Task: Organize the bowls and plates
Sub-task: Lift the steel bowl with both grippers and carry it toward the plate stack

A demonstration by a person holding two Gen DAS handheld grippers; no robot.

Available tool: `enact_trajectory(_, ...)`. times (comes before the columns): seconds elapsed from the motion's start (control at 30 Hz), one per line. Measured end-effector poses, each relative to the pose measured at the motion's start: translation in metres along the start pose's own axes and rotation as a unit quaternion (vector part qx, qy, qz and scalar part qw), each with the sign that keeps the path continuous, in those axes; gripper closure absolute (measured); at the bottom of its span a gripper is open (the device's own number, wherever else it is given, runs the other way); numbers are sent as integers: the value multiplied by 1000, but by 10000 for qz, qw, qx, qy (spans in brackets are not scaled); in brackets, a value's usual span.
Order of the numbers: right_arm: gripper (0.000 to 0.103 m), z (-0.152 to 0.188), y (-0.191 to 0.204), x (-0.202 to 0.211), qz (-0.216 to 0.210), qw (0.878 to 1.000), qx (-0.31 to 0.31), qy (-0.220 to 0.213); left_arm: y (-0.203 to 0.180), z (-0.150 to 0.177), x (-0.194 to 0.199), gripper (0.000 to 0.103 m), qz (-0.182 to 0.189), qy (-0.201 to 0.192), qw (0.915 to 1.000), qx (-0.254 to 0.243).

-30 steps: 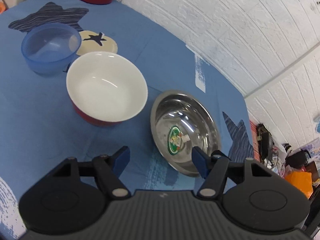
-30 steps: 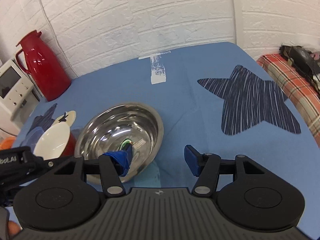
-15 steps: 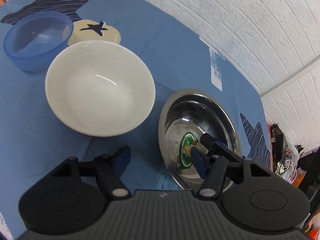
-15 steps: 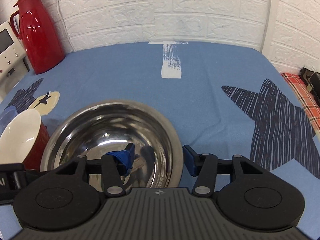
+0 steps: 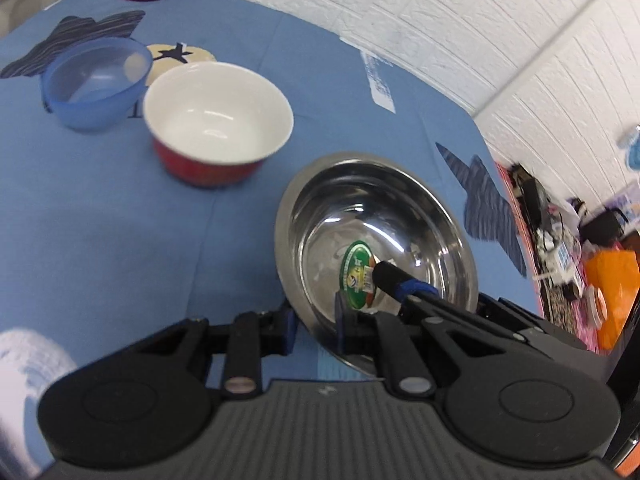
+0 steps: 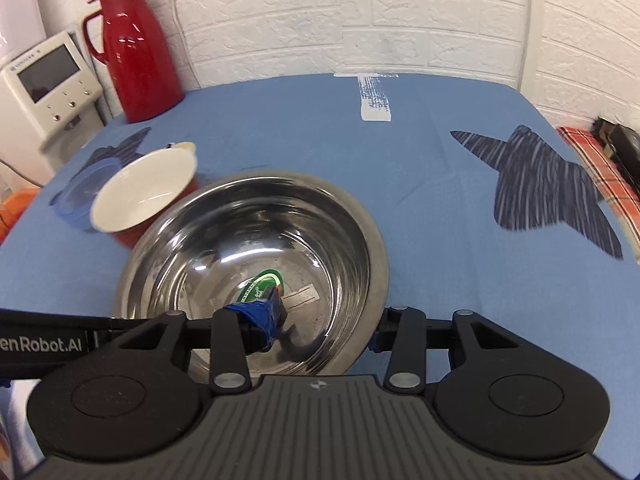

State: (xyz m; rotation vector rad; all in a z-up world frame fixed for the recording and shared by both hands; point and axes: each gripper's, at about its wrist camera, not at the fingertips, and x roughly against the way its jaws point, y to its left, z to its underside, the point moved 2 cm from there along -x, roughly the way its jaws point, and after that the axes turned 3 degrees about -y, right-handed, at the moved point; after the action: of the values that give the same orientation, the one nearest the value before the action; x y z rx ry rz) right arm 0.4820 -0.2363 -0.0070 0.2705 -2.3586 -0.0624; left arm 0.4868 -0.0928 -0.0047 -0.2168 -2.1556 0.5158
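- Nearest, the left gripper (image 5: 314,326) has its jaws narrowed around the near rim of the steel bowl (image 5: 380,216), one pad outside the wall and one inside; whether the pads press the metal cannot be told.
- Likewise the right gripper (image 6: 324,326) straddles the steel bowl (image 6: 256,240) at another part of the rim, its jaws wide apart, the left finger (image 6: 260,320) inside over the green sticker (image 6: 262,282) and the right finger outside the wall.
- Both tools therefore meet at this one bowl, which sits on the blue tablecloth (image 6: 420,168).
- Just beyond stands the red bowl (image 5: 218,120) with a white inside, upright and apart from the steel one.
- Behind it, close beside, is the blue plastic bowl (image 5: 96,80).
- Farthest, a red jug (image 6: 134,50) stands by the white brick wall (image 6: 360,12), next to a white appliance (image 6: 50,84).
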Motion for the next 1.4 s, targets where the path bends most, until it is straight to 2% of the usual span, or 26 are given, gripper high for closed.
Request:
enact_trajectory(0.33, 72, 86, 41, 100, -152, 9993, -44, -330, 16, 93, 100, 94, 223, -7, 9953, -945)
enact_trajectory(0.47, 71, 125, 62, 123, -33, 9994, -17, -331, 34, 132, 124, 94, 337, 151, 9918, -1222)
enact_trajectory(0.63, 70, 156, 77, 142, 125, 9986, -315, -413, 52, 162, 142, 94, 507, 205, 9894, -1347)
enact_trajectory(0.77, 69, 171, 88, 160, 475, 9942, -600, -759, 59, 175, 150, 94, 758, 204, 9878, -1348)
enact_trajectory(1.03, 69, 177, 95, 147, 511, 9965, -487, -454, 70, 173, 139, 94, 758, 318, 9896, -1184)
enact_trajectory(1.3, 69, 173, 91, 140, 615, 9964, -459, -363, 68, 164, 125, 94, 804, 443, 9899, -1076)
enact_trajectory(1.4, 70, 175, 89, 136, 605, 9965, -498, -296, 69, 166, 122, 94, 708, 410, 9907, -1089)
